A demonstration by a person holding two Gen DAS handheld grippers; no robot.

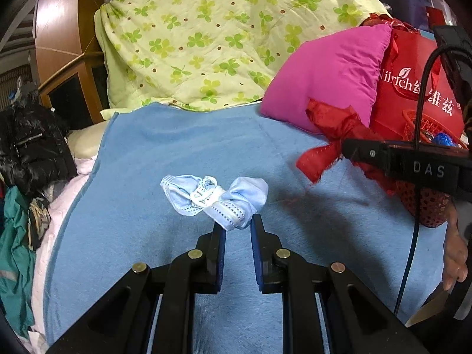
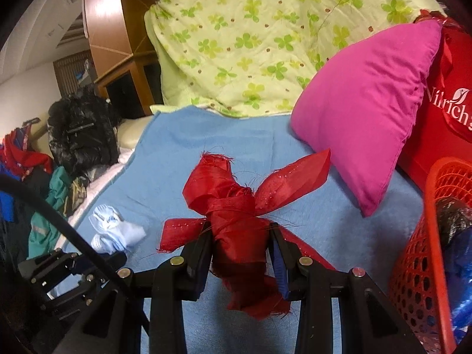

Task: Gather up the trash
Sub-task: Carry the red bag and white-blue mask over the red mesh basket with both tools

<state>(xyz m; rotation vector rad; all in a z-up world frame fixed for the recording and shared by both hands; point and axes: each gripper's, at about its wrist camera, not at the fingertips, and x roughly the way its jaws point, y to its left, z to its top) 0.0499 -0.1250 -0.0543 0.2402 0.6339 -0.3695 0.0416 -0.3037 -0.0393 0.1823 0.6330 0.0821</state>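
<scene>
Red ribbon (image 2: 236, 215), knotted into a bundle, is being gripped by the right claw (image 2: 240, 253) beside the red mesh basket (image 2: 413, 280), likely where trash goes. Left claw (image 1: 237, 227) is pinching a crumpled blue face mask (image 1: 215, 196) by its edge above the blue blanket (image 1: 177, 141) covering the bed.

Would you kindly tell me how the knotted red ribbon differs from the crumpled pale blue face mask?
The knotted red ribbon is glossy, deep red fabric with frayed edges; the crumpled pale blue face mask is matte with white ear loops. The ribbon is clamped in the right gripper; the mask is pinched only at one edge by the left gripper. The ribbon bundle looks bulkier. Both are tied into a bundle.
</scene>
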